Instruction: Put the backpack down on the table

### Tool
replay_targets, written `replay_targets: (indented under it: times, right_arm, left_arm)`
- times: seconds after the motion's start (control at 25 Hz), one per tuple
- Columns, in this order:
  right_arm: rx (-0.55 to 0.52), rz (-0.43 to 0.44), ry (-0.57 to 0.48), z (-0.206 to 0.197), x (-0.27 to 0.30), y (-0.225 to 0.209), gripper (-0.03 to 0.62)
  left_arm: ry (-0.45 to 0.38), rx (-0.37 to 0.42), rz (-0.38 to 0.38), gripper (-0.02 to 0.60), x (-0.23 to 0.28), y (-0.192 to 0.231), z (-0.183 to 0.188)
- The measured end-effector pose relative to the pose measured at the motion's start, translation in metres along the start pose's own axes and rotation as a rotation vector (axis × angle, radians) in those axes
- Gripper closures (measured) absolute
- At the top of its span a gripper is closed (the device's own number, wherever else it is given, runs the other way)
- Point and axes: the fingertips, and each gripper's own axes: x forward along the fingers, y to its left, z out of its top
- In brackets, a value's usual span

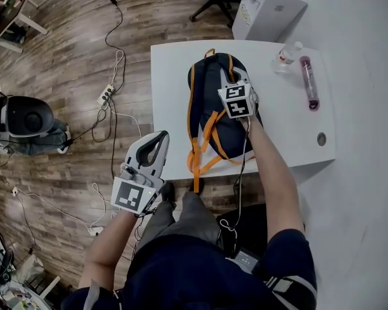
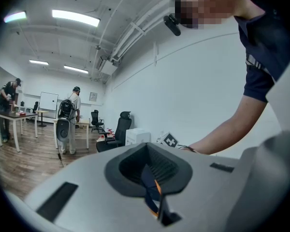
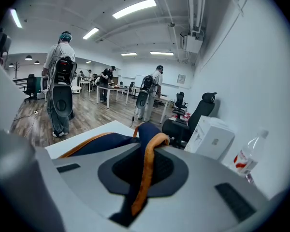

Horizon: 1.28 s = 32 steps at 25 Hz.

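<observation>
Left gripper (image 1: 160, 137) hangs off the counter's (image 1: 171, 112) near-left edge, fingers clenched together and apart from the backpack (image 1: 210, 92). Right gripper (image 1: 240, 77) sits on the backpack, fingers grasping its orange-edged strap (image 3: 146, 178). Backpack lies flat on the counter, with straps overhanging the near edge.
</observation>
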Motion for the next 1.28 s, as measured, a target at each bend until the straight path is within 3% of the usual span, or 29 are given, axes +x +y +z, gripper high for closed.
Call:
replay_targets:
  times: [0.92,1.28]
  right_arm:
    - [-0.013,-0.007,0.047,-0.007,0.002,-0.009,0.560]
    - [-0.002,-0.014,0.053,-0.012,-0.001,-0.016,0.507]
  left_arm:
    - [0.015,-0.012,-0.005,0.577,0.006,0.001,-0.007]
    - [0.014,-0.019,-0.005,0.577,0.008,0.000,-0.007]
